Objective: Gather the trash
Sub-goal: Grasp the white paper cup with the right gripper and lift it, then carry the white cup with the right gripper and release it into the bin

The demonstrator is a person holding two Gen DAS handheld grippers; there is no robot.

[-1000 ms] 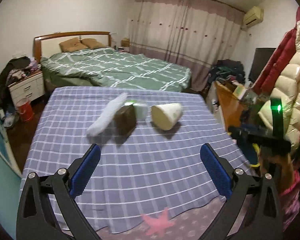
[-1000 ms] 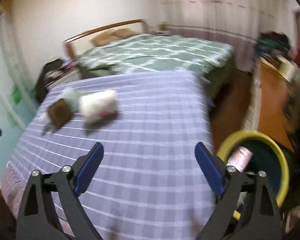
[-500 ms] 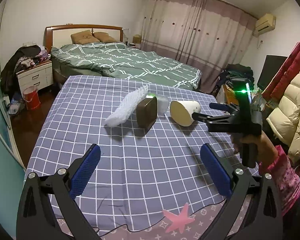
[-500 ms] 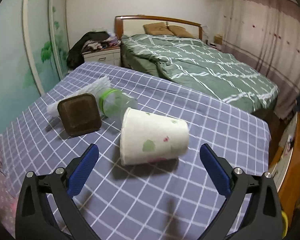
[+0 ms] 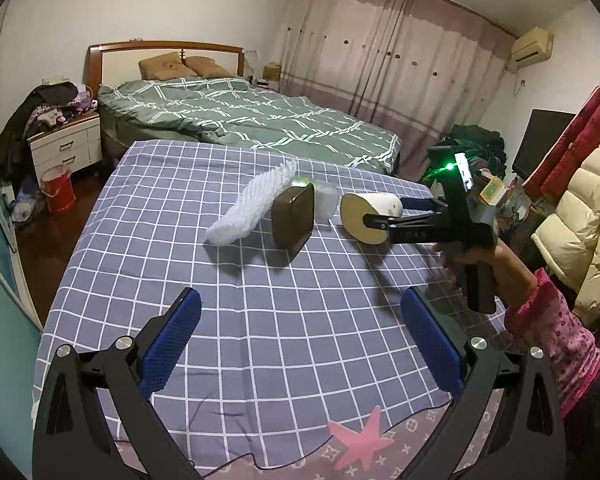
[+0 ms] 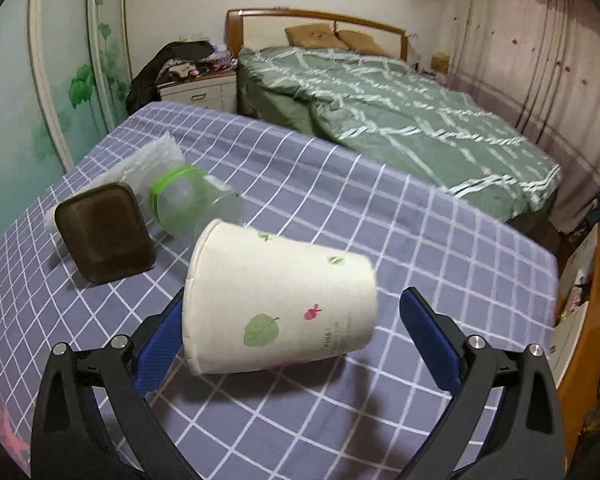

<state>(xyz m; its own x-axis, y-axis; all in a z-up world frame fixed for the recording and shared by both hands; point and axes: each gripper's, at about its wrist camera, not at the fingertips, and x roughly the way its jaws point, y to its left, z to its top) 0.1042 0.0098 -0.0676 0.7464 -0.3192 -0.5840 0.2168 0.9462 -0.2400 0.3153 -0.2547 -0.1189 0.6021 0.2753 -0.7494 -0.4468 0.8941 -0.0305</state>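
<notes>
The desk (image 5: 236, 360), covered in a purple checked cloth, is filling most of both views, with its far edge lying toward a green-quilted bed (image 5: 244, 120). Four pieces of trash are sitting in a row across the far half of the desk, nearer the far edge than the near one. The white fluffy piece (image 5: 252, 204) is lying toward the left edge, stretched diagonally. The brown square container (image 5: 293, 216) is standing tilted on its side just beside it, touching or nearly touching the fluffy piece. The paper cup (image 6: 276, 300) is lying on its side toward the right edge, open mouth facing left in the right wrist view, with leaf prints showing on its wall. The clear plastic bottle (image 6: 192, 204) with a green band is resting between the container and the cup, partly hidden behind the container from the left wrist view.

The right hand-held gripper (image 6: 290, 334) is reaching in from the right edge, fingers spread wide on either side of the paper cup, not pressing it. The left hand-held gripper (image 5: 300, 336) is hovering over the near edge, fingers spread wide, holding nothing.
</notes>
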